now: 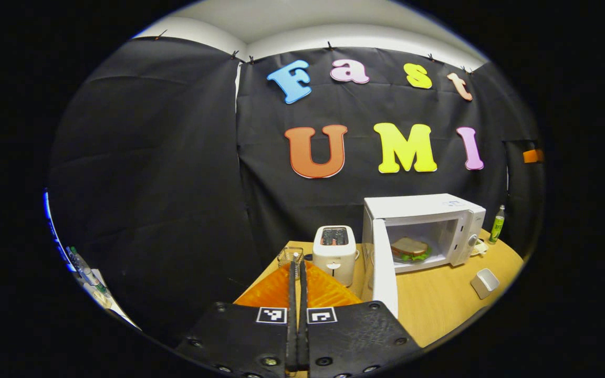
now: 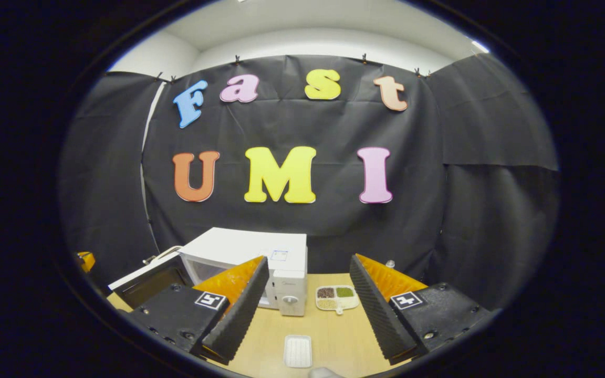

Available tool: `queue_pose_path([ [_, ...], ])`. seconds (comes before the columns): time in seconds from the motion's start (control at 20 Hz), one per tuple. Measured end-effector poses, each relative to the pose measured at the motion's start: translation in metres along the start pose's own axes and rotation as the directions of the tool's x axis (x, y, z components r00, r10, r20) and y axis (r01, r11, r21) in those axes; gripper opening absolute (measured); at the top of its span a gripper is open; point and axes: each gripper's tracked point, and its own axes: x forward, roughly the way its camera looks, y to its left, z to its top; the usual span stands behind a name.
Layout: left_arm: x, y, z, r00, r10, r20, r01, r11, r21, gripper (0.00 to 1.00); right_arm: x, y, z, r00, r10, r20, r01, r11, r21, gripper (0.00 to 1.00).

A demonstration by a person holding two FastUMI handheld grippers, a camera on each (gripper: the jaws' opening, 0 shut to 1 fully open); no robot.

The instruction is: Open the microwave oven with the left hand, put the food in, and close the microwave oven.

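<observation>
Wooden counter (image 1: 439,299) carries the microwave (image 1: 428,210) at the far side, door (image 1: 385,265) swung open, sandwich (image 1: 410,248) on its plate inside. Toaster (image 1: 335,253) just left of it, small white dish (image 1: 484,282) nearer right. Left tool (image 1: 297,278) closed, empty. Right tool (image 2: 305,299) wide open, empty, facing the microwave.
</observation>
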Motion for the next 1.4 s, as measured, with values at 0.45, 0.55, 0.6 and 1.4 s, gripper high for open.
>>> queue_pose_path([
  [0.45,0.023,0.013,-0.084,0.993,-0.028,-0.116,0.03,1.0,0.01,0.0,-0.015,-0.006,-0.008,0.999,-0.015,-0.045,0.019,0.997,0.069,0.99],
  [0.55,0.027,0.005,-0.096,0.989,-0.05,-0.141,0.052,0.999,0.013,0.0,-0.02,-0.01,-0.009,0.999,-0.022,-0.048,0.025,0.998,0.06,0.99],
  [0.6,0.03,0.001,-0.1,0.987,-0.059,-0.149,0.063,0.998,0.02,0.0,-0.023,-0.013,-0.01,0.998,-0.026,-0.052,0.029,0.998,0.055,0.99],
  [1.4,0.004,-0.121,-0.108,0.949,-0.259,-0.181,0.267,0.963,0.022,0.0,-0.031,-0.038,-0.017,0.997,-0.027,-0.079,0.034,0.996,0.085,0.92],
])
